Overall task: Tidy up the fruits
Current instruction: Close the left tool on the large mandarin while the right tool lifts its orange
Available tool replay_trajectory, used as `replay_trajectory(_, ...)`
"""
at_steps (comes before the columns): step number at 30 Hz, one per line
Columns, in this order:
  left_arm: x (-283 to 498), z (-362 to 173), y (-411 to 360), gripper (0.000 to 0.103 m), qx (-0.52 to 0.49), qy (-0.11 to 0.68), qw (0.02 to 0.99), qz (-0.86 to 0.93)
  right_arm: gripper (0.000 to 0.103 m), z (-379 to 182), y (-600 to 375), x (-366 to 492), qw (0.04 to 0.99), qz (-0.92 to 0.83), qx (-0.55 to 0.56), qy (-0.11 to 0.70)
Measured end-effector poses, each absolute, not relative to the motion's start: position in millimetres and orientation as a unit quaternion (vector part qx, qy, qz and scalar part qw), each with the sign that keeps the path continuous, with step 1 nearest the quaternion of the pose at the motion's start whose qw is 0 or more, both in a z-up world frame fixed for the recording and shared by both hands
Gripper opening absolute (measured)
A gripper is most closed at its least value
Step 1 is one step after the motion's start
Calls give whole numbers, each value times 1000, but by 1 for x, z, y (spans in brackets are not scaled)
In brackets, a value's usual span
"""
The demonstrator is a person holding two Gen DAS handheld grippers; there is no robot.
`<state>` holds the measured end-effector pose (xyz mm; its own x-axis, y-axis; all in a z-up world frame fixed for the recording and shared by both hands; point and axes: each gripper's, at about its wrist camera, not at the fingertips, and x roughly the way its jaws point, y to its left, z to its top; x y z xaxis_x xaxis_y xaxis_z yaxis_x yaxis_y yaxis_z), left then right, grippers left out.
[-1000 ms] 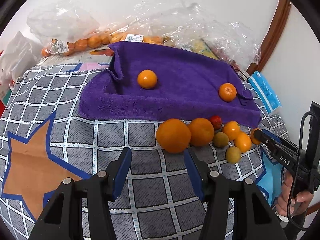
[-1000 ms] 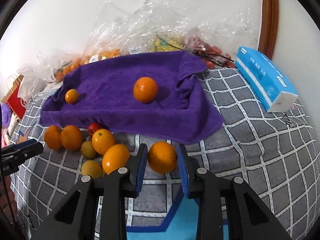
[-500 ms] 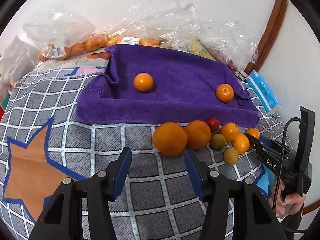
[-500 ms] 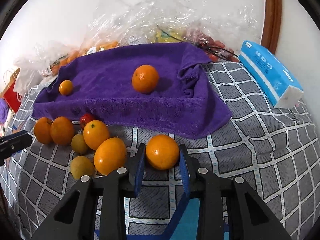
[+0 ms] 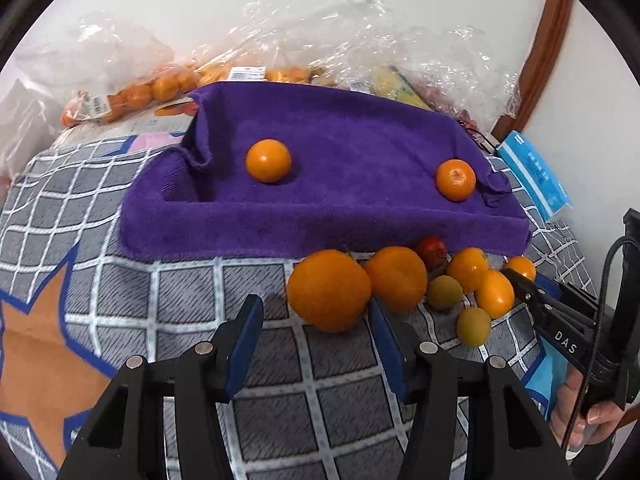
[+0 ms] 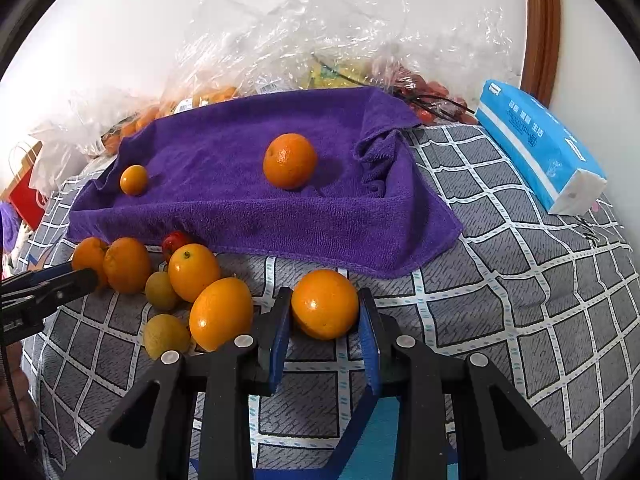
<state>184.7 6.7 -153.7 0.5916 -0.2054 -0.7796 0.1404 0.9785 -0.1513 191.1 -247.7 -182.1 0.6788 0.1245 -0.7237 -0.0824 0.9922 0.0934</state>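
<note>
A purple towel (image 5: 344, 200) lies on the checked cloth with two oranges on it, one left (image 5: 268, 160) and one right (image 5: 456, 179). In front of it lies a cluster of loose fruit: a big orange (image 5: 329, 290), another orange (image 5: 396, 278), a red fruit (image 5: 431, 250), smaller orange and yellow-green fruits (image 5: 474, 326). My left gripper (image 5: 316, 334) is open, just before the big orange. My right gripper (image 6: 324, 330) is shut on an orange (image 6: 325, 304) resting low over the cloth, right of the cluster (image 6: 192, 272). The towel (image 6: 256, 200) shows there too.
Clear plastic bags of oranges (image 5: 160, 88) and other produce are piled against the wall behind the towel. A blue tissue pack (image 6: 540, 148) lies at the right. A red paper bag (image 6: 24, 196) stands at the far left. A wooden frame (image 6: 540, 28) runs up the wall.
My right gripper's jaws have closed in on the orange between them. My left gripper has moved closer to the big orange, still open.
</note>
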Motion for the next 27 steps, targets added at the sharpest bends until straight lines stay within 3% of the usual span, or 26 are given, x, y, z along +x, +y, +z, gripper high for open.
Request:
replay_trajectory(2,185,-157,6,52,-37,433,895,-102,32,-182,-247,190,916,56,25,396)
replay_trajectory(4,183,-159,7,41,-49,417,900,-117,32,-181,-247,189,917,60,26,393)
replay_trajectory(15,171,-144,11,41,-68,375,917,-119,32,-170,-243,174,933,80,27,349)
replay_trajectory(27,171,-137,16,41,-110,389,900,-160,32,-160,-244,162,937,61,18,344)
